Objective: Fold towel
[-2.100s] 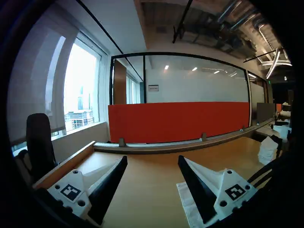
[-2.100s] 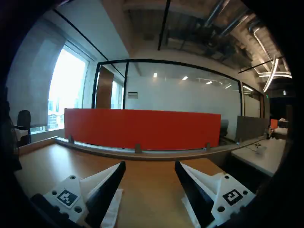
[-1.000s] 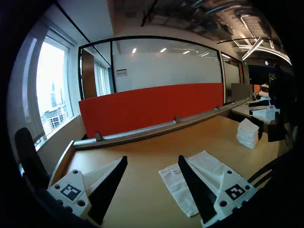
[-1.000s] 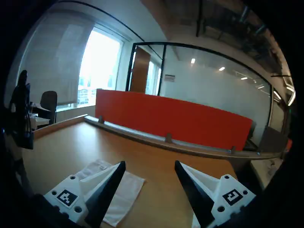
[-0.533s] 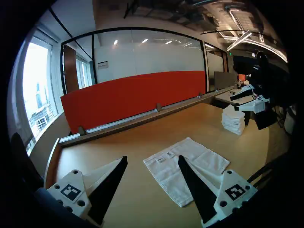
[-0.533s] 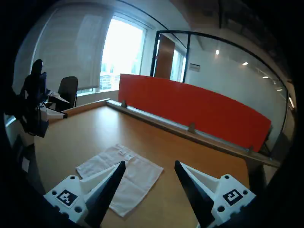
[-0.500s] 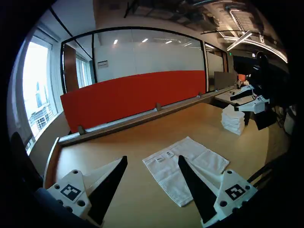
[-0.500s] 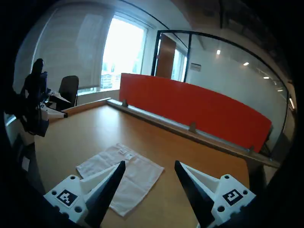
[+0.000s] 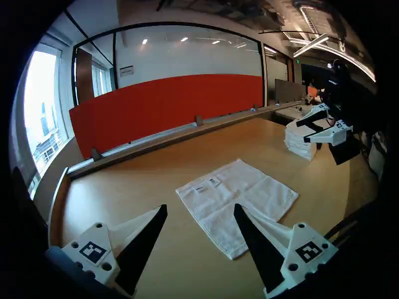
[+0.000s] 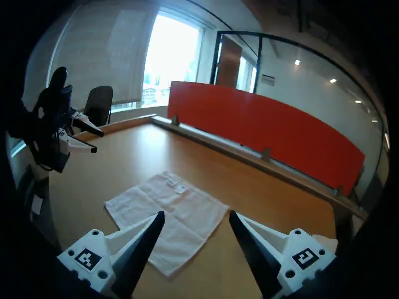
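Barely begun, by the look of it. Across the wide wooden table [image 9: 124,199], backed by a long red divider [image 9: 169,104]: spread out flat near the middle, the white towel [image 9: 234,194], small label facing up, no fold made. Probably a single layer, though hard to judge through the fisheye. Left to do: all of it, meaning catching an edge or two corners, carrying them over and squaring up.

Held above the table, on the near side of the towel and clear of it: left gripper [image 9: 199,208], jaws spread wide on nothing; right gripper [image 10: 196,214], likewise wide and holding nothing.

From the left gripper view: a stack of folded towels [image 9: 299,142] at the far right of the table, with the right gripper hanging just in front of it. From the right gripper view: a bright window [image 10: 172,65] and a dark chair [image 10: 98,104] at the far left, near the left gripper held up there.
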